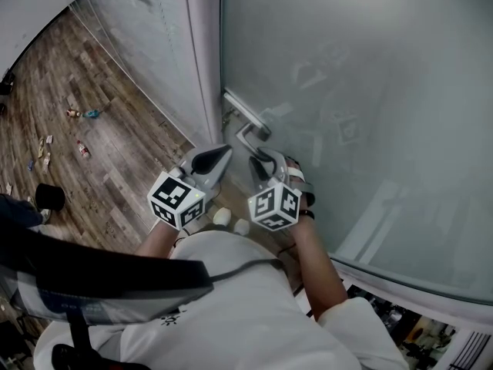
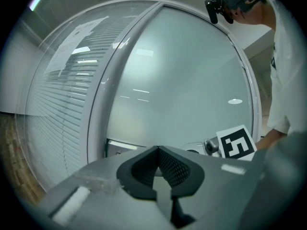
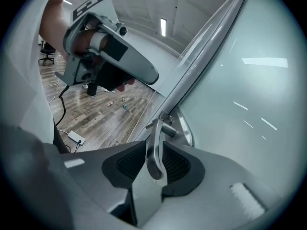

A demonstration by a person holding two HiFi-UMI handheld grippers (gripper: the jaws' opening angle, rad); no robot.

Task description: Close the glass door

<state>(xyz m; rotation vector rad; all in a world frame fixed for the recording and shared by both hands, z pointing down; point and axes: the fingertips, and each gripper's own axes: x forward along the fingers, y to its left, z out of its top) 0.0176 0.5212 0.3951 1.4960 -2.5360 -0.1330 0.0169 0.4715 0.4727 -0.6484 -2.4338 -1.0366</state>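
The frosted glass door fills the right of the head view, its edge lying along the white frame post. Its metal lever handle hangs down from a long lock plate. My right gripper reaches up at the handle. In the right gripper view the handle runs down between the two black pads of the right gripper, which stand slightly apart from it. My left gripper is held just left of the handle, touching nothing. Its pads meet at the tips, with nothing between them.
A glass wall with white blinds stands left of the frame post. The wooden floor carries scattered small litter and a black round object. A white power strip with a cable lies on the floor behind me.
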